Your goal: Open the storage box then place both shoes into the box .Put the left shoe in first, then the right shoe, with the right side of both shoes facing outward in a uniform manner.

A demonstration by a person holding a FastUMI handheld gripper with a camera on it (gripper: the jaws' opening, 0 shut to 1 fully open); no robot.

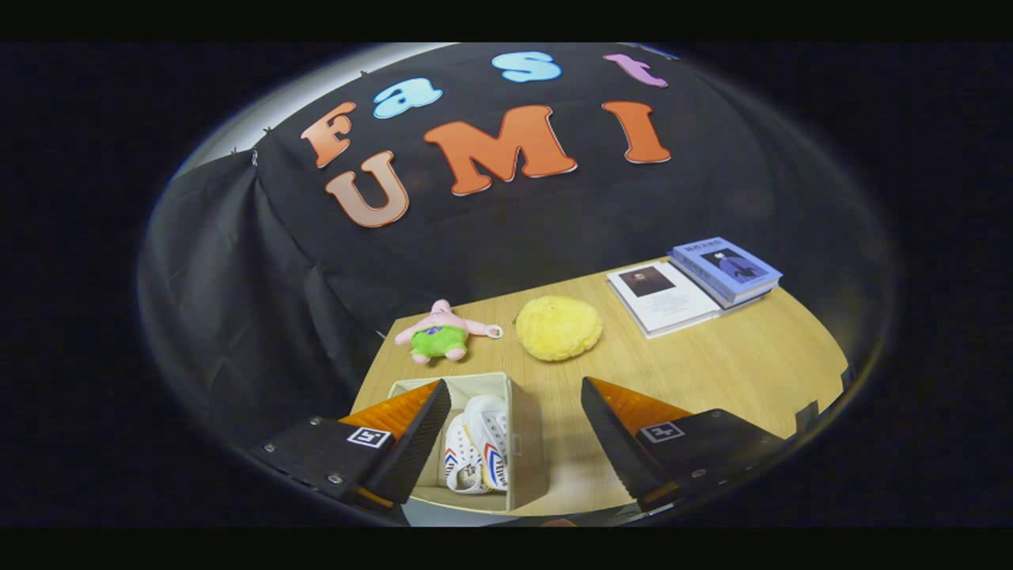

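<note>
Hovering above the table (712, 372) with fingers spread wide and empty, the gripper (514, 431) looks down on the open box (526, 443), where both shoes (475, 451) lie side by side, apparently stowed.

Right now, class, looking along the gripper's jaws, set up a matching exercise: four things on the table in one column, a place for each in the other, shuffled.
Things:
1. white shoes
2. yellow sponge
3. pink plush toy
4. blue book

Places:
A. beside the white booklet, far across the table
B. inside the open storage box
C. just beyond the box's far rim
D. beyond the gap of the open gripper

Pairs: 1-B, 2-D, 3-C, 4-A
</note>
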